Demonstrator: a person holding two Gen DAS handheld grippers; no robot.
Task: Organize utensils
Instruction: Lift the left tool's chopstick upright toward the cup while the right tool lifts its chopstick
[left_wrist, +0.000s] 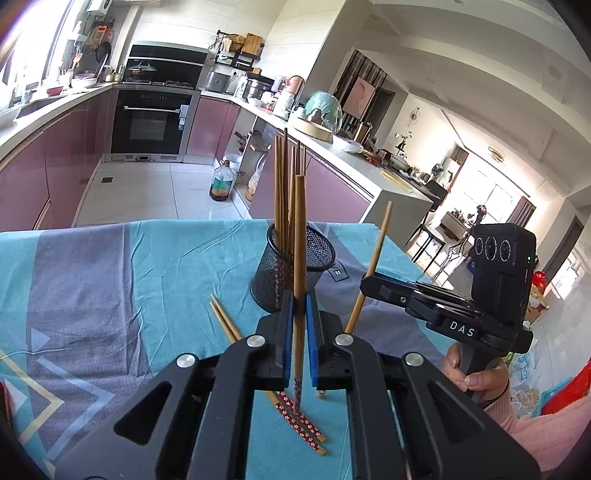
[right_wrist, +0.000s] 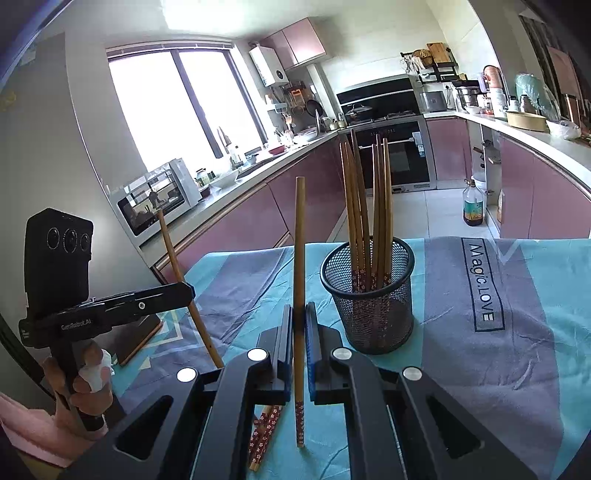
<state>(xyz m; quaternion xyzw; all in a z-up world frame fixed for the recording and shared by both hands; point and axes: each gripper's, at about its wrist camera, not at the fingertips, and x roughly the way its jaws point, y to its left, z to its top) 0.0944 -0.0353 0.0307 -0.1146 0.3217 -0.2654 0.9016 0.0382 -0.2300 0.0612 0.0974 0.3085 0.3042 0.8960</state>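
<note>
A black mesh cup (left_wrist: 295, 267) (right_wrist: 369, 295) stands on the table and holds several wooden chopsticks (left_wrist: 284, 192) (right_wrist: 365, 206) upright. My left gripper (left_wrist: 299, 314) is shut on one chopstick (left_wrist: 300, 240), held upright just in front of the cup. My right gripper (right_wrist: 299, 325) is shut on another chopstick (right_wrist: 300, 258), upright, left of the cup. Each gripper shows in the other's view, the right (left_wrist: 367, 282) and the left (right_wrist: 186, 291), each with its chopstick. Two chopsticks (left_wrist: 291, 413) (right_wrist: 264, 428) lie flat on the cloth below the grippers.
The table wears a teal and grey cloth (left_wrist: 147, 277) (right_wrist: 498, 332). Its far edge drops to the kitchen floor, where an oil bottle (left_wrist: 222, 181) stands. A dark board (right_wrist: 136, 339) lies at the table's left edge. Counters run along both sides.
</note>
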